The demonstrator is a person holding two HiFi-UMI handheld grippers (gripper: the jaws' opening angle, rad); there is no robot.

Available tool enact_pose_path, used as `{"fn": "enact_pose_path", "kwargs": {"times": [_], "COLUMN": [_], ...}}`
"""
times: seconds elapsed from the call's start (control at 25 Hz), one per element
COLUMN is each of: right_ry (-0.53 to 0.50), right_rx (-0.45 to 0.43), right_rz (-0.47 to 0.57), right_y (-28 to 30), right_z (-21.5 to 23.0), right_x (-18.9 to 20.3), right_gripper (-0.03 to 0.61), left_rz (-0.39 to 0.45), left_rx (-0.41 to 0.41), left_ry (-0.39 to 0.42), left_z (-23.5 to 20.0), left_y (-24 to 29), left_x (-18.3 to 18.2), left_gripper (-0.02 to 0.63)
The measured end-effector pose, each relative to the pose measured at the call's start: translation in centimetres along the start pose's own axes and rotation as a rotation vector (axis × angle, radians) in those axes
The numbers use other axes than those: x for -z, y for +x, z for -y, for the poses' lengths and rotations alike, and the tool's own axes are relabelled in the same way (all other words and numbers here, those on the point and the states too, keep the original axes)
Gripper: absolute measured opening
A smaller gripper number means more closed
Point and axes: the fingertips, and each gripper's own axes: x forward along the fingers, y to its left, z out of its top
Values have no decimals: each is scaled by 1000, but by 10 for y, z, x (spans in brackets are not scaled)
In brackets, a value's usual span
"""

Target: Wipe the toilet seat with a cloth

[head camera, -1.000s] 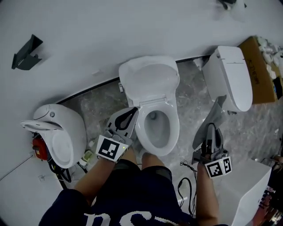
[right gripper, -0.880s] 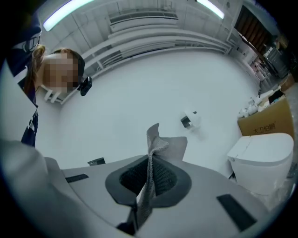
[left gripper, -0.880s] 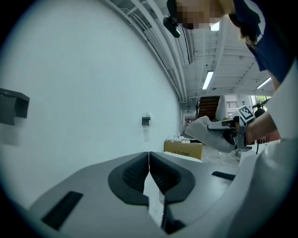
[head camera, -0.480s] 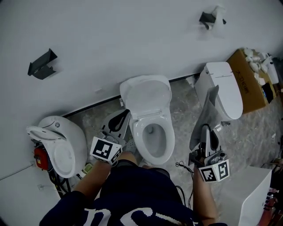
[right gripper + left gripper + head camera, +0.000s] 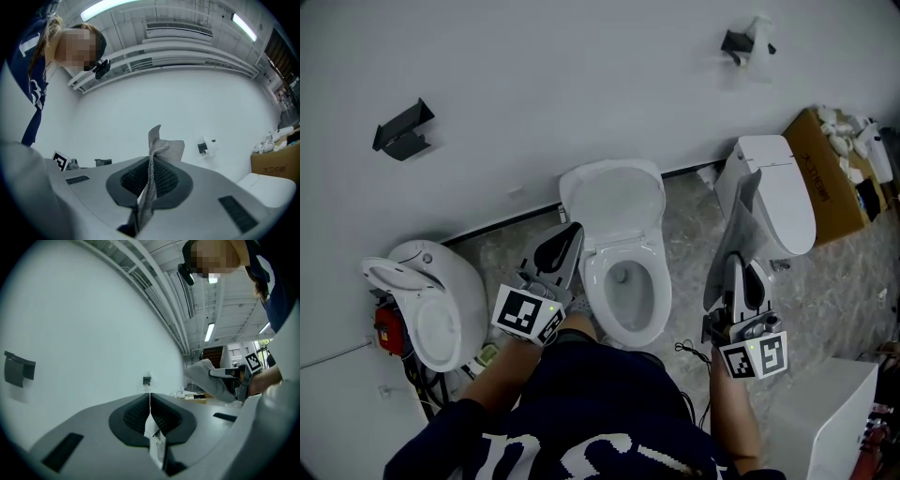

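Observation:
The white toilet stands at the middle of the head view, its lid (image 5: 613,200) raised and its seat (image 5: 650,281) down around the open bowl. My left gripper (image 5: 570,234) is just left of the seat, pointing at the wall, with its jaws shut and nothing held (image 5: 150,401). My right gripper (image 5: 737,267) is to the right of the bowl and apart from it, shut on a grey cloth (image 5: 733,230). In the right gripper view the cloth (image 5: 159,147) stands up out of the shut jaws (image 5: 151,166). The left gripper view shows the cloth (image 5: 206,380) too.
A second toilet (image 5: 780,183) stands close behind the right gripper, a third (image 5: 431,300) at the left. A cardboard box (image 5: 827,178) sits far right, a white cabinet (image 5: 825,412) at lower right, a cable (image 5: 689,361) on the floor. Two holders (image 5: 403,131) (image 5: 746,40) hang on the wall.
The head view has pulled back and tilted up along the wall. My right gripper has risen slightly with the cloth. My left gripper stays beside the bowl.

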Motion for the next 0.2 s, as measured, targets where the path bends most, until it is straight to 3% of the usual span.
{"fn": "enact_pose_path", "kwargs": {"times": [0.2], "right_ry": [-29], "right_rx": [-16], "right_rz": [14], "right_y": [-31], "right_z": [-18], "right_x": [-28], "right_gripper": [20], "left_rz": [39], "left_rx": [1], "left_ry": [22], "left_z": [36], "left_y": [-23], "left_x": [-29], "left_gripper": [21]}}
